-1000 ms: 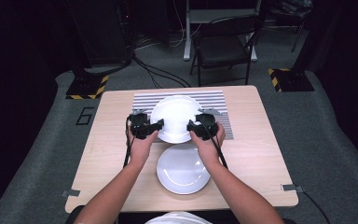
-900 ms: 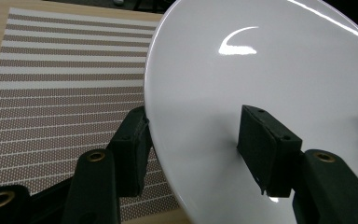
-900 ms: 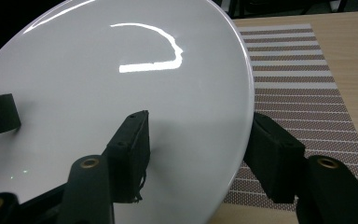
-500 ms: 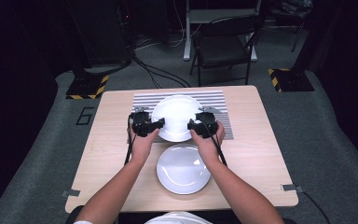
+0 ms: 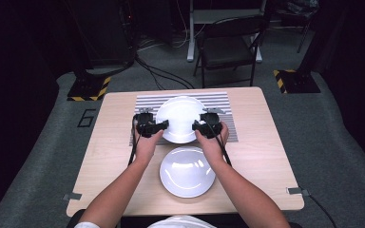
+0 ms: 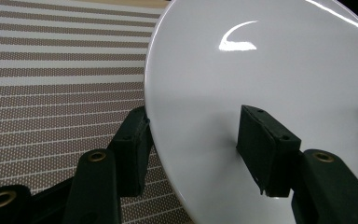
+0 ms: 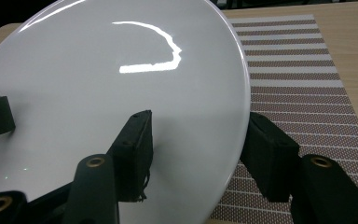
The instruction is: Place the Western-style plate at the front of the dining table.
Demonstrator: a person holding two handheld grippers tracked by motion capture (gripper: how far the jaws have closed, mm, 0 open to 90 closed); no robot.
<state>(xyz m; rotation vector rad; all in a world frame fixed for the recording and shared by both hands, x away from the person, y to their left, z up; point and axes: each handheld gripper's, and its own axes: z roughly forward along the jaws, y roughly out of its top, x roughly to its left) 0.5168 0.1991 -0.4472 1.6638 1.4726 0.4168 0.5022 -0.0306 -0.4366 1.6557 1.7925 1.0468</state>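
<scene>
1. My left tongs (image 5: 164, 126) grip the left rim of the far plate (image 5: 180, 116); in the left gripper view one pad sits under the rim and the other (image 6: 265, 149) presses on the white top face.
2. My right tongs (image 5: 196, 127) grip the right rim of the same plate. In the right gripper view one pad (image 7: 135, 154) lies on the top face and the other hugs the rim from outside. These jaws have just been closing, with the plate between them.
3. The plate sits over the striped mat (image 5: 221, 102) at the far middle of the bench (image 5: 104, 161). I cannot tell whether it rests on the mat or is lifted off it.
4. A second plate (image 5: 187, 171) lies nearer to me, just below the held one, between my forearms. Their rims are close but apart.
5. Open room: bare wood to the left and right of both plates. The mat's far edge runs near the far edge of the bench, so there is little room beyond it.
6. The held plate is round, plain white and glossy, with bright curved glints on its face. It looks clean, and its rim looks smooth where I see it.
7. Beyond the bench a folding chair (image 5: 228, 47) stands on the grey floor.
</scene>
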